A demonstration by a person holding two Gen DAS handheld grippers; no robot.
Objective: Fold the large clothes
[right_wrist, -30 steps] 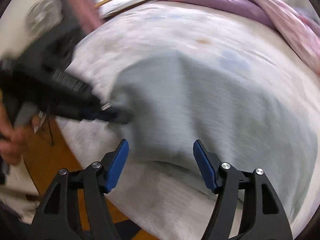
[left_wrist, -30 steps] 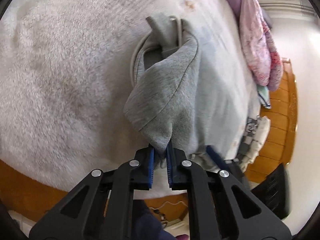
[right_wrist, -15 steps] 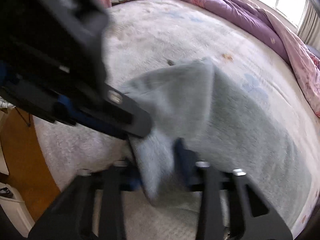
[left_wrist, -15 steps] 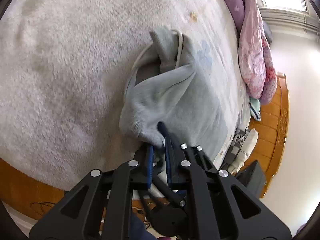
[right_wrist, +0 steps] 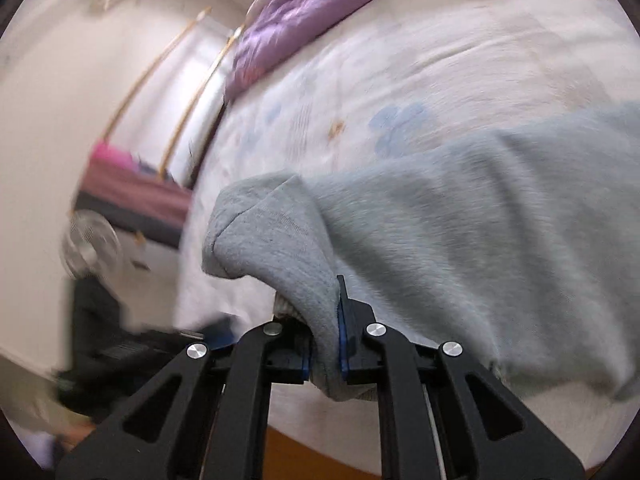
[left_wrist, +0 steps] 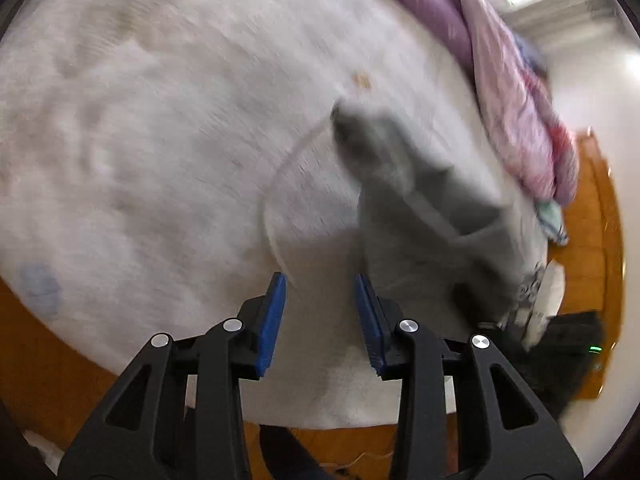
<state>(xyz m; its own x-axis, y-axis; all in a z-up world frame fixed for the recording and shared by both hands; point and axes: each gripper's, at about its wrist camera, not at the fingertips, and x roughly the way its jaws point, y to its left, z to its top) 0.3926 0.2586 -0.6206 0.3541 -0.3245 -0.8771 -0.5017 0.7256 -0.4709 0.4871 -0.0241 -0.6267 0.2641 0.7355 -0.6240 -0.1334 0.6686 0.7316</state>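
A grey sweatshirt (right_wrist: 460,216) lies bunched on the white fleecy bed cover (left_wrist: 160,140). My right gripper (right_wrist: 324,344) is shut on a corner of the grey sweatshirt and holds it lifted off the bed. In the left wrist view the sweatshirt (left_wrist: 420,216) hangs in a blurred fold to the right of my left gripper (left_wrist: 320,312), which is open and empty just above the bed cover. A thin white drawstring (left_wrist: 276,204) curves on the bed in front of the left gripper's fingers.
A purple and pink quilt (left_wrist: 500,72) is piled at the far side of the bed, also in the right wrist view (right_wrist: 288,32). The orange wooden bed frame (left_wrist: 592,240) runs along the edge. A black object (left_wrist: 560,356) sits low right. A fan (right_wrist: 90,244) stands beside the bed.
My left gripper let go of the sweatshirt corner and opened. My right gripper closed on that corner and lifted it. Both views swung quickly.
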